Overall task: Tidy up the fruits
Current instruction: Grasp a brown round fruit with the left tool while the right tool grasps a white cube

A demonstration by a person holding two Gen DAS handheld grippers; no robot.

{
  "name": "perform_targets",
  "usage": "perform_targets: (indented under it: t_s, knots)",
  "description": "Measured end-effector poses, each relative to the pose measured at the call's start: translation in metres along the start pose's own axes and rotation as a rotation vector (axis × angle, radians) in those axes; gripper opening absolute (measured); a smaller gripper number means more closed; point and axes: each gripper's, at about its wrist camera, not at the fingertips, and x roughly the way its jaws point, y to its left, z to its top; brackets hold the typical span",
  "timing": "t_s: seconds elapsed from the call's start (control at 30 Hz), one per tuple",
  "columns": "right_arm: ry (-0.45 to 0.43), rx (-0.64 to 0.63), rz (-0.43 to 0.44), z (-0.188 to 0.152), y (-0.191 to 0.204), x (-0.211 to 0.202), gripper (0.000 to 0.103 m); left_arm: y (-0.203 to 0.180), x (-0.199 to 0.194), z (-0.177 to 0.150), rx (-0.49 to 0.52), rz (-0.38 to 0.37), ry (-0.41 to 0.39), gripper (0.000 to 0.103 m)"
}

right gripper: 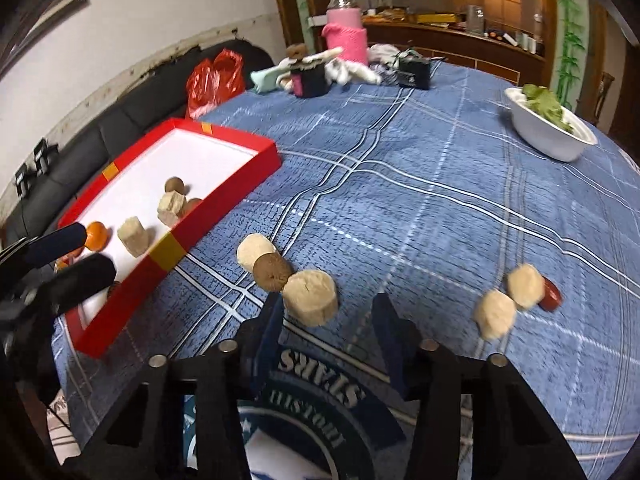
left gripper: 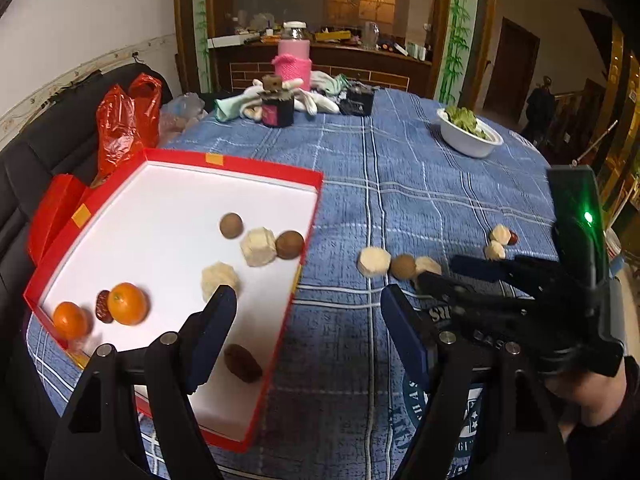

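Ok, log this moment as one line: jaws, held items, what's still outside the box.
left gripper: jaws open, empty, over red box | right gripper: jaws open, empty, near pale chunk | six pieces left on tablecloth

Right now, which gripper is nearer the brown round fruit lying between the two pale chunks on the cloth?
Right. The right gripper hangs just short of the brown round fruit, jaws open and empty. The left gripper hangs over the near edge of the red tray, well left of it.

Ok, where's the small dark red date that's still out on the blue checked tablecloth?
In the right wrist view the dark red date lies far right, touching a pale cut fruit chunk, away from the red tray.
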Motion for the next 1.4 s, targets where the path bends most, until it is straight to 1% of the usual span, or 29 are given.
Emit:
perform_targets:
  t_s: [0.1,0.17,0.23,0.27,0.3,0.33,0.47,0.67,0.7,0.77,0.83,0.87,0.9,0.93,0.97,1.03,1.13,1.17,1.2,1.23,1.3,1.4]
  knots:
    - [0.009,-0.010,0.021,0.005,0.002,0.009,0.044,-0.006,0.003,-0.001,0.011,-0.024,0.013,0.075]
    - [0.041,-0.019,0.038,0.007,0.006,0.016,0.045,-0.010,0.005,-0.002,0.019,-0.039,0.023,0.075]
    - [0.032,-0.041,0.019,0.008,0.012,0.017,0.044,-0.014,0.008,-0.002,0.031,-0.057,0.029,0.075]
    - [0.022,-0.044,0.021,0.008,0.013,0.016,0.042,-0.016,0.009,-0.002,0.032,-0.052,0.028,0.075]
    - [0.009,-0.032,0.034,0.007,0.011,0.014,0.033,-0.017,0.011,-0.001,0.033,-0.049,0.032,0.075]
    - [0.002,-0.021,0.047,0.007,0.008,0.012,0.031,-0.019,0.014,0.000,0.032,-0.049,0.040,0.075]
    - [-0.018,0.003,0.049,0.003,-0.002,0.003,0.031,-0.028,0.021,0.006,0.042,-0.069,0.047,0.075]
    - [-0.113,0.112,0.051,-0.002,-0.038,-0.032,0.032,-0.053,0.045,0.023,0.097,-0.091,0.056,0.074]
    - [-0.136,0.143,0.053,-0.003,-0.047,-0.039,0.032,-0.058,0.052,0.027,0.103,-0.072,0.065,0.074]
    - [-0.156,0.170,0.060,-0.001,-0.055,-0.044,0.032,-0.063,0.062,0.032,0.108,-0.076,0.075,0.074]
    - [-0.175,0.191,0.070,-0.002,-0.061,-0.049,0.032,-0.066,0.074,0.037,0.103,-0.068,0.097,0.071]
    - [-0.178,0.197,0.076,-0.002,-0.063,-0.049,0.032,-0.066,0.079,0.038,0.097,-0.063,0.106,0.065]
    - [-0.178,0.203,0.084,-0.002,-0.065,-0.049,0.032,-0.066,0.085,0.039,0.090,-0.062,0.118,0.056]
    - [-0.176,0.206,0.088,-0.002,-0.065,-0.049,0.032,-0.065,0.090,0.040,0.083,-0.047,0.133,0.050]
    - [-0.176,0.207,0.088,-0.003,-0.066,-0.049,0.032,-0.064,0.095,0.039,0.077,-0.029,0.147,0.041]
    - [-0.181,0.208,0.086,-0.003,-0.066,-0.050,0.032,-0.064,0.099,0.039,0.086,0.011,0.138,0.038]
    - [-0.191,0.216,0.093,-0.002,-0.067,-0.052,0.031,-0.064,0.102,0.041,0.087,0.016,0.146,0.038]
    - [-0.191,0.217,0.096,-0.002,-0.066,-0.052,0.031,-0.065,0.103,0.042,0.090,0.020,0.147,0.033]
    - [-0.190,0.216,0.096,-0.002,-0.066,-0.051,0.031,-0.068,0.104,0.041,0.109,0.042,0.144,0.028]
    - [-0.190,0.213,0.095,-0.002,-0.064,-0.051,0.031,-0.069,0.105,0.041,0.119,0.045,0.144,0.028]
    - [-0.193,0.212,0.096,-0.002,-0.064,-0.051,0.031,-0.072,0.105,0.040,0.137,0.045,0.144,0.019]
    - [-0.195,0.217,0.092,-0.002,-0.065,-0.051,0.031,-0.071,0.105,0.040,0.132,0.040,0.140,0.019]
